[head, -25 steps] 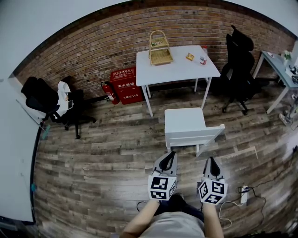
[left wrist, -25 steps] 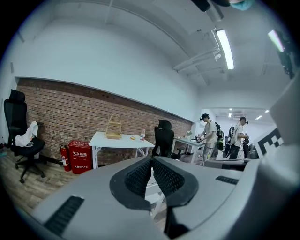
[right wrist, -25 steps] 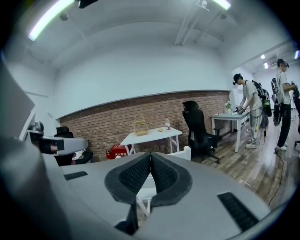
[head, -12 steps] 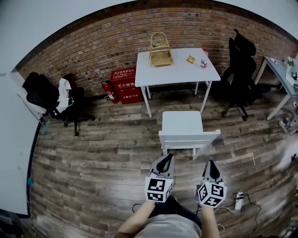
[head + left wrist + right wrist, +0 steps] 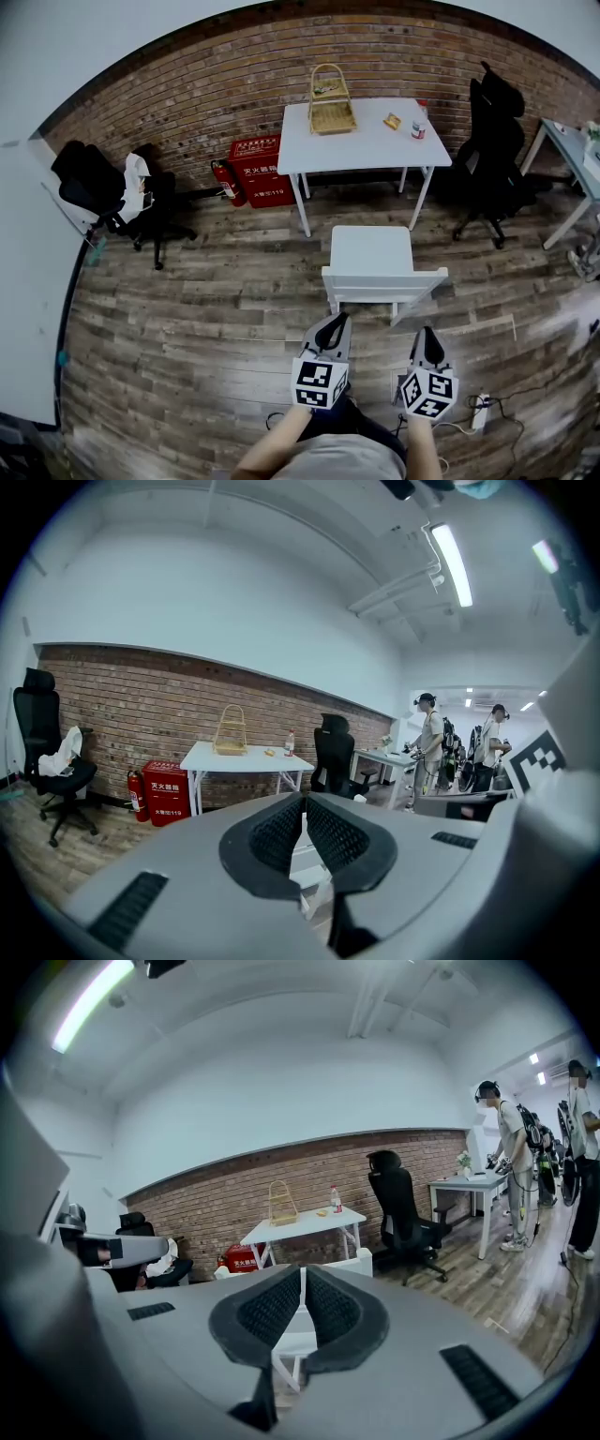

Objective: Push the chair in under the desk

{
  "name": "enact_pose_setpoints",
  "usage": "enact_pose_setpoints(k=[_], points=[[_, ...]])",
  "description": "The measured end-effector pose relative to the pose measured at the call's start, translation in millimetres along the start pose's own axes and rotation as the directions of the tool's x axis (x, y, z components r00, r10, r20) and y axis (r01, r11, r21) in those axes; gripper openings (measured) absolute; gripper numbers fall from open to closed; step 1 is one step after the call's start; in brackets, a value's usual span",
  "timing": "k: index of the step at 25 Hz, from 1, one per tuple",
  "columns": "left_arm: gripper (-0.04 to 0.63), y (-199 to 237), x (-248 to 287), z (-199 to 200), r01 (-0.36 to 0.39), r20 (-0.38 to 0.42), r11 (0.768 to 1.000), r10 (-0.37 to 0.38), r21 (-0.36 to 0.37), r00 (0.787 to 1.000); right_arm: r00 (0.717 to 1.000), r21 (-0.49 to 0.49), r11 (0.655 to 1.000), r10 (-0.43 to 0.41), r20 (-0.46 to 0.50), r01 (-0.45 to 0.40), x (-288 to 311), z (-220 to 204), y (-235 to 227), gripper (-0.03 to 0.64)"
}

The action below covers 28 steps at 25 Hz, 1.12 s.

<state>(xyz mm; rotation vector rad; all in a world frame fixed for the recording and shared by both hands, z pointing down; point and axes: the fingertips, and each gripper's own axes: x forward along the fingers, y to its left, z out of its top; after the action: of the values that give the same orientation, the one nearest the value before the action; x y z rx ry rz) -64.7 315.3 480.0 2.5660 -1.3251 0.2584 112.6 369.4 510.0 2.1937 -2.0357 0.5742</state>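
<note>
change: chair (image 5: pixel 373 253) sits where it did, off the bench (image 5: pixel 366 145) front edge | my left claw (image 5: pixel 336 321) and right claw (image 5: pixel 427 332): clenched, empty, just behind it | push not begun

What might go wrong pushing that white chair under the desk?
The chair has its right edge in line with the right leg of the desk and may catch on it. A bump might topple the bottle on top. The power strip by the person's feet may trip them.
</note>
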Motion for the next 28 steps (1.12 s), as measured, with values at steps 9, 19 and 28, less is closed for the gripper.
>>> enact_pose_setpoints(k=[9,19,28], points=[[0.026,30,30,2,-0.006,-0.005,1.0,0.006,-0.017,1.0,1.0,-0.008,1.0,0.001,-0.007,-0.001,40,7,0,0.017],[0.026,62,81,18,0.021,-0.009,1.0,-0.021,-0.024,1.0,0.999,-0.063,0.998,-0.024,-0.033,0.022,100,28,-5,0.017],[0.028,84,116,9,0.058,-0.087,0.998,-0.058,0.001,0.995,0.991,-0.083,0.992,-0.107,-0.082,0.1,131,25,-31,0.018]])
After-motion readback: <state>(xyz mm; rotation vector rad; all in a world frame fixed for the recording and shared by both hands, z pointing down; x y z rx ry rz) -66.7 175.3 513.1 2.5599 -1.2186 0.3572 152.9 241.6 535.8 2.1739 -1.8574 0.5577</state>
